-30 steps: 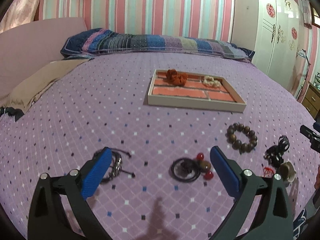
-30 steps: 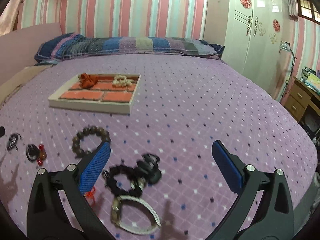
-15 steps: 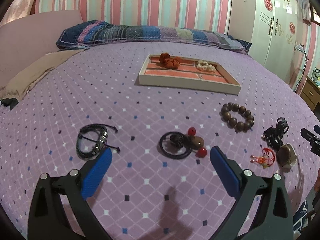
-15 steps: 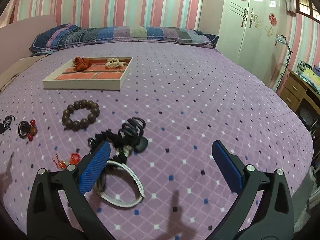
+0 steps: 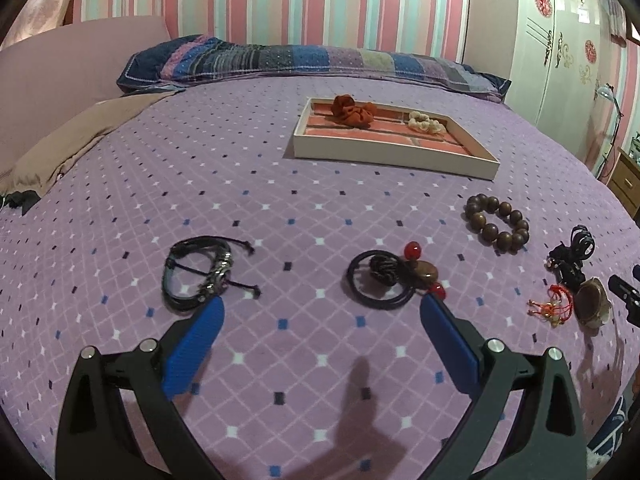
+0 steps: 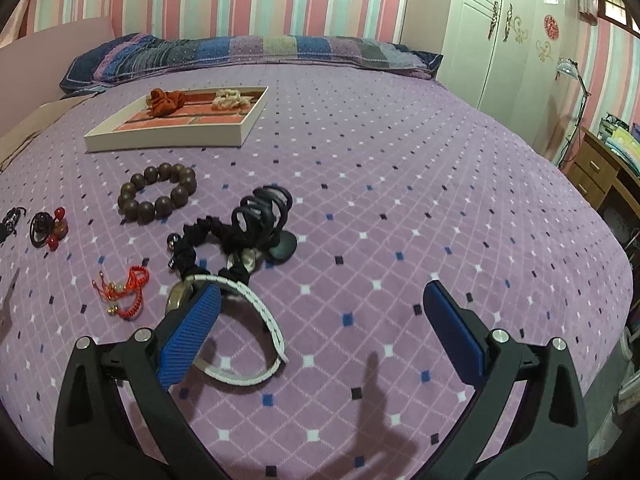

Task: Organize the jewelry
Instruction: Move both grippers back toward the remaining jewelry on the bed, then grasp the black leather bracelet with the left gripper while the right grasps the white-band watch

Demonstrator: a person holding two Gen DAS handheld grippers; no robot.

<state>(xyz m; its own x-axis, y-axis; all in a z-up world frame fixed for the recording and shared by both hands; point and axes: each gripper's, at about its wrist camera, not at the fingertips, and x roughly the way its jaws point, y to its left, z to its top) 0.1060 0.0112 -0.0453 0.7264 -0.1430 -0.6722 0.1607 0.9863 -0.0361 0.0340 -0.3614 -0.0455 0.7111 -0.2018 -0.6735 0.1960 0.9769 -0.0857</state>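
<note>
Left gripper (image 5: pixel 322 312) was spread wide, empty, above bedspread (image 5: pixel 280 208); cord bracelet (image 5: pixel 200 274) near left, tray (image 5: pixel 394 154) far. Right gripper (image 6: pixel 320 300) was spread, empty; white watch (image 6: pixel 248 332) lay by its left finger, bead bracelet (image 6: pixel 158 196) farther left.

bedroom | bed (image 5: pixel 280 184) | pillow (image 5: pixel 304 60) | wardrobe (image 6: pixel 508 28)

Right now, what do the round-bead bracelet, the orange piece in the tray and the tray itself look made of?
Round-bead bracelet: probably wood, dark brown beads with a dull satin sheen; polished stone can't be ruled out.
Orange piece: fabric, a matte gathered scrunchie with soft folds.
Tray: stiff, smooth off-white walls, maybe painted wood or board; the salmon compartment lining looks matte, likely felt or velvet.
</note>
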